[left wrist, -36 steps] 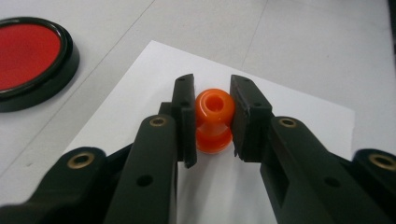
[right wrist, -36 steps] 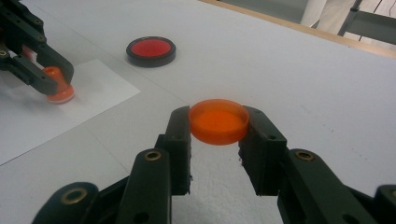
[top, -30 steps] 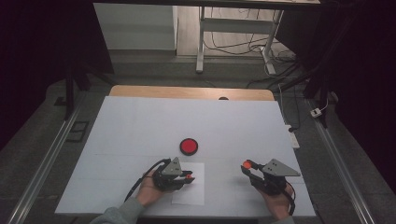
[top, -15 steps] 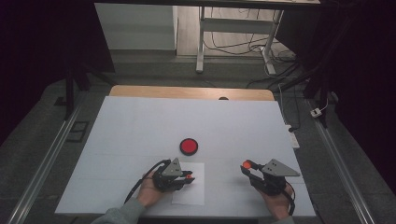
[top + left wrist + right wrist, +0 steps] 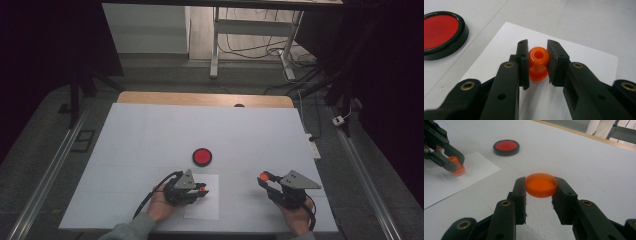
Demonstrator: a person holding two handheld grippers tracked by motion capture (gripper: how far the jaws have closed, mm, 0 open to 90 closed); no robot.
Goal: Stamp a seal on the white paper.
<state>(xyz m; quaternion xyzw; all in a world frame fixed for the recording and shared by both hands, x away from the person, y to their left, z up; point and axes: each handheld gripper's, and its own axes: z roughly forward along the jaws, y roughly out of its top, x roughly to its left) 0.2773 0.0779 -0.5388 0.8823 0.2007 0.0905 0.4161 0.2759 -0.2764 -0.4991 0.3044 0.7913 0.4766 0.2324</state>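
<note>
My left gripper (image 5: 201, 191) (image 5: 538, 65) is shut on a small orange stamp (image 5: 538, 55) with a round knob on top. The stamp stands upright with its base on a white paper sheet (image 5: 204, 209) (image 5: 586, 58). In the right gripper view the stamp (image 5: 456, 169) rests on the sheet (image 5: 477, 166) at the far left. My right gripper (image 5: 263, 177) (image 5: 540, 193) is shut on a round orange lid (image 5: 541, 184), held level just above the table. A red ink pad (image 5: 202, 156) (image 5: 441, 31) (image 5: 506, 147) in a black case lies uncovered beyond the paper.
The white tabletop (image 5: 150, 135) stretches away to a wooden strip (image 5: 200, 99) along its far edge. Metal rails (image 5: 47, 170) run along both sides, and a desk frame with cables (image 5: 250, 45) stands on the floor beyond.
</note>
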